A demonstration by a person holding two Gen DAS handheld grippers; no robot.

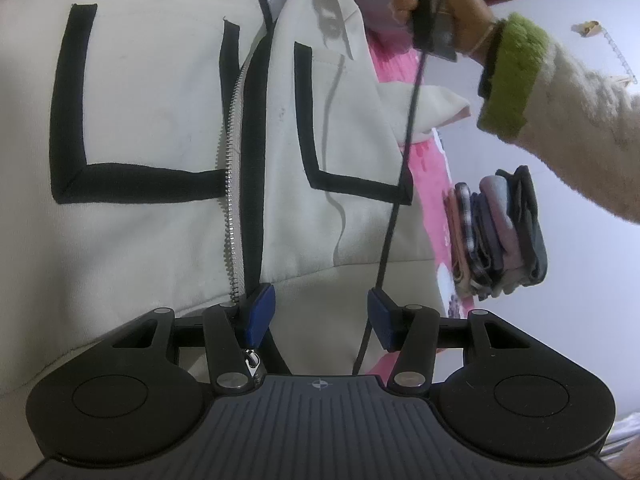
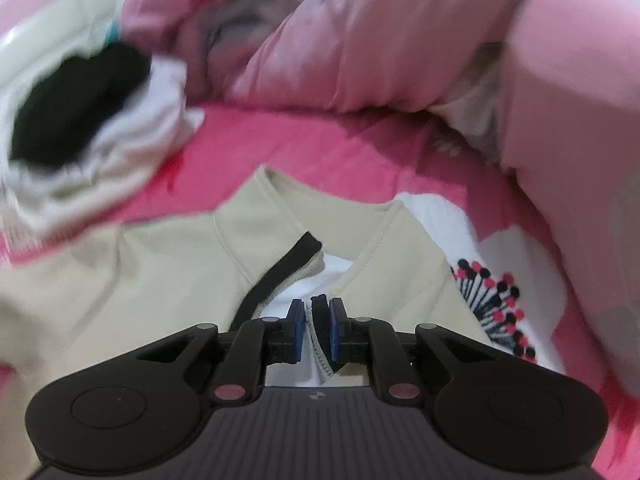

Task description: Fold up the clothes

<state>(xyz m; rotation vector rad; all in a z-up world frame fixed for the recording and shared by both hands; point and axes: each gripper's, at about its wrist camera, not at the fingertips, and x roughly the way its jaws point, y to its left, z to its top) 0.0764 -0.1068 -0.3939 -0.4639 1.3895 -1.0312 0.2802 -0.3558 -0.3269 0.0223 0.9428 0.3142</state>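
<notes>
A cream zip-up jacket (image 1: 160, 220) with black trim and a silver zipper (image 1: 230, 200) lies spread on the pink bed. My left gripper (image 1: 320, 316) is open just above the jacket's lower part, with the zipper beside its left finger. My right gripper (image 2: 316, 328) is shut on the jacket's zipper edge (image 2: 320, 320) near the collar (image 2: 280, 208), where the black trim and white lining show. The person's right hand (image 1: 432, 4) holding the other gripper shows at the top of the left wrist view.
A stack of folded clothes (image 1: 500, 232) sits at the bed's right edge. In the right wrist view a pink quilt (image 2: 380, 40) is bunched at the back and a pile of white and black garments (image 2: 80, 120) lies at the left. A black cable (image 1: 396, 200) hangs across the jacket.
</notes>
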